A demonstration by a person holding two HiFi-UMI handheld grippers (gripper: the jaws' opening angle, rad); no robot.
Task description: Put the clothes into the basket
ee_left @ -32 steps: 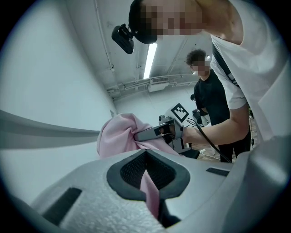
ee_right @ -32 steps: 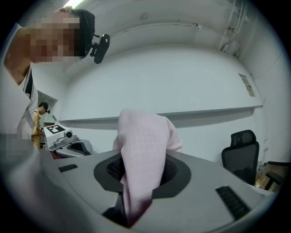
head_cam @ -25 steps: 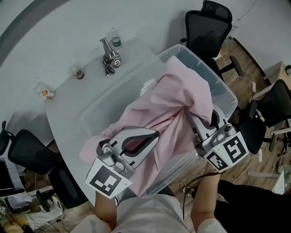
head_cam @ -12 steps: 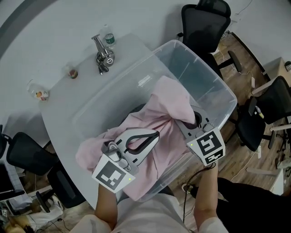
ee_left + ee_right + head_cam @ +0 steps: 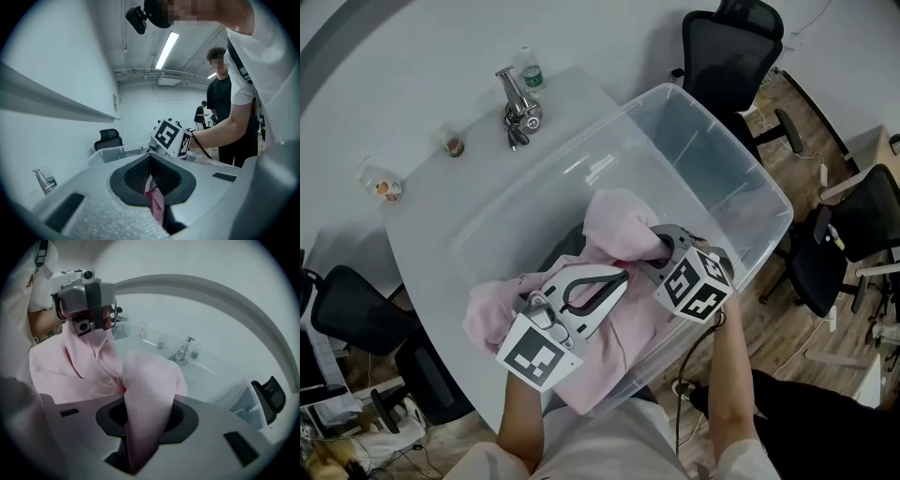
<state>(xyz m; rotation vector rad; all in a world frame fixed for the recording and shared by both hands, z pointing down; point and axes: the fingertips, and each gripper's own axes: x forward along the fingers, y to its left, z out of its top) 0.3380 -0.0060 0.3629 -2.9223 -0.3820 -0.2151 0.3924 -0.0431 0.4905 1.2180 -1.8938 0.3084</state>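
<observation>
The left gripper (image 5: 152, 190) has its jaws squeezed tight on a thin fold of the pink shirt (image 5: 70, 376). The right gripper (image 5: 150, 427) has its jaws clamped on a thick, fat fold of the same shirt. In the head view the left gripper (image 5: 614, 281) points to 1 o'clock and lies almost flat. The right gripper (image 5: 654, 251) sits just beside it at 3 o'clock and tips down into the cloth. The shirt is bunched in the near half of the clear basket (image 5: 727, 127). Its long way runs from 8 o'clock to 1 o'clock. One lump hangs over the basket's near wall at 8 o'clock, and a flap hangs over the near rim at 6 o'clock. The bare floor of the basket lies at 1 o'clock from both jaws, and the right gripper is the nearer one to it. I think the next move has to carry the hanging parts that way, in over the rim. A second ago the shirt was held up high and reached almost to the far rim. Now it has dropped low into the basket. The right gripper has come down a lot and tipped over, and the left one has sunk a little. The tabletop (image 5: 431, 220) looks the same.
</observation>
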